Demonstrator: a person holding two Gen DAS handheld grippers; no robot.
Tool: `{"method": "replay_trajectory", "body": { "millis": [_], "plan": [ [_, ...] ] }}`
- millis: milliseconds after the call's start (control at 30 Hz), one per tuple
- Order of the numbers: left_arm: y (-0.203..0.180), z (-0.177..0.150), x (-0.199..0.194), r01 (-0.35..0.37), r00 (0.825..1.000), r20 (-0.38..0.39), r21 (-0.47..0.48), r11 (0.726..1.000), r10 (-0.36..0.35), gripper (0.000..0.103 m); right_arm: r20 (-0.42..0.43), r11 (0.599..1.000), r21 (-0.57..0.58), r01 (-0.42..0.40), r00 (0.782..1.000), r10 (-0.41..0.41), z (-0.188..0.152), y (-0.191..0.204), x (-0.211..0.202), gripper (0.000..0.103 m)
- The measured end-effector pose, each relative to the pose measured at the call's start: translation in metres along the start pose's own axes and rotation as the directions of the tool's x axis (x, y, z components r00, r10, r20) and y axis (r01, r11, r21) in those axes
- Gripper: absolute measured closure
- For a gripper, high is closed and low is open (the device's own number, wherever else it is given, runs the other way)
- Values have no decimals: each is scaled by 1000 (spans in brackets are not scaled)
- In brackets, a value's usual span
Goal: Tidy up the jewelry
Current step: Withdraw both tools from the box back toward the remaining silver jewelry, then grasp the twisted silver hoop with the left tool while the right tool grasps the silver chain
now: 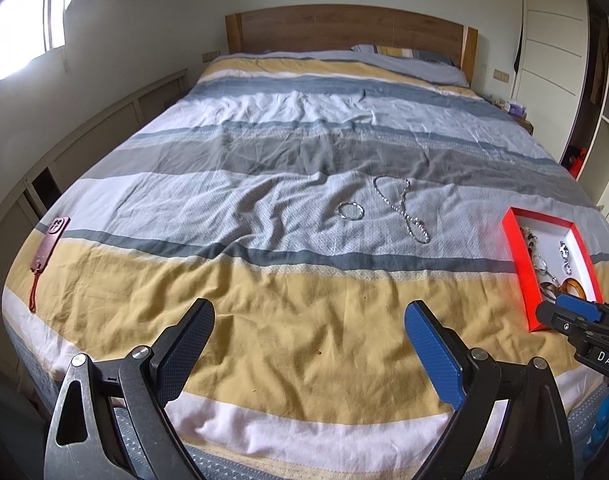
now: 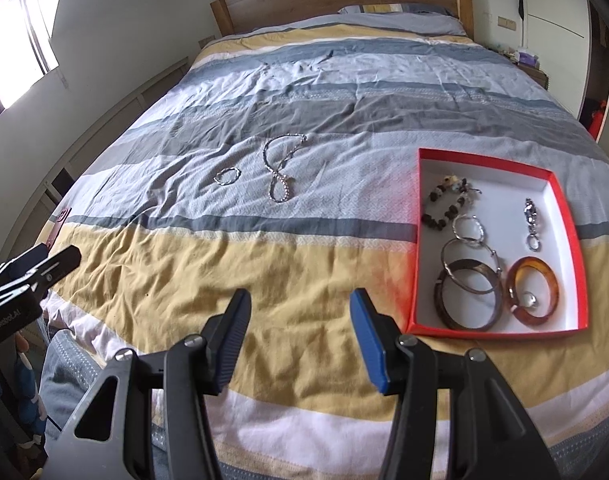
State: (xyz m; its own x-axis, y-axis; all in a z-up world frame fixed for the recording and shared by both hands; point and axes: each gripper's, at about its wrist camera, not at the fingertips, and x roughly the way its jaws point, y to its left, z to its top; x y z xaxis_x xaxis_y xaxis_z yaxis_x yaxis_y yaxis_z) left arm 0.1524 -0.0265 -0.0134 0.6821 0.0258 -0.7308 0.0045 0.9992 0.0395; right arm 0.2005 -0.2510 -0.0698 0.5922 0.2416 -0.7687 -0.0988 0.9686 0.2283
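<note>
Two grippers hang over the striped bedspread (image 2: 264,288), left gripper (image 1: 309,322) and right gripper (image 2: 300,314) both with jaws spread and empty. Right lies the red tray (image 2: 569,216) holding bangles; left, farther off, the bead necklace (image 2: 279,168), then the small bracelet (image 2: 226,176).

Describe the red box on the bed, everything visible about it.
The red box is a shallow open tray, red outside and on the rim, white inside, seemingly cardboard. It lies flat on the striped bedspread, to the right of the right gripper. Inside lie a beaded bracelet, several bangles including an amber one, and silvery pieces. Neither gripper touches it.
</note>
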Motion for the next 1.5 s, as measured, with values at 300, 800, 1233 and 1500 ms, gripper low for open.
{"method": "replay_trajectory", "body": {
  "millis": [300, 800, 1233, 1500],
  "plan": [
    [4, 4, 46, 24, 998, -64, -13, 1000, -25, 8, -26, 1000, -11, -21, 999, 21, 15, -2, 28, 53],
    [-8, 58, 151, 188, 977, -105, 33, 982, -184, 24, -44, 995, -84, -55, 998, 52, 86, -1, 109, 53],
    [-30, 87, 248, 209, 967, -174, 115, 971, -188, 48, -70, 988, -110, -108, 992, 101, 128, 2, 178, 53],
    [-2, 90, 258, 229, 966, -139, 78, 970, -217, 65, -116, 980, -141, -142, 985, 126, 132, 19, 220, 53]
  ]
}}
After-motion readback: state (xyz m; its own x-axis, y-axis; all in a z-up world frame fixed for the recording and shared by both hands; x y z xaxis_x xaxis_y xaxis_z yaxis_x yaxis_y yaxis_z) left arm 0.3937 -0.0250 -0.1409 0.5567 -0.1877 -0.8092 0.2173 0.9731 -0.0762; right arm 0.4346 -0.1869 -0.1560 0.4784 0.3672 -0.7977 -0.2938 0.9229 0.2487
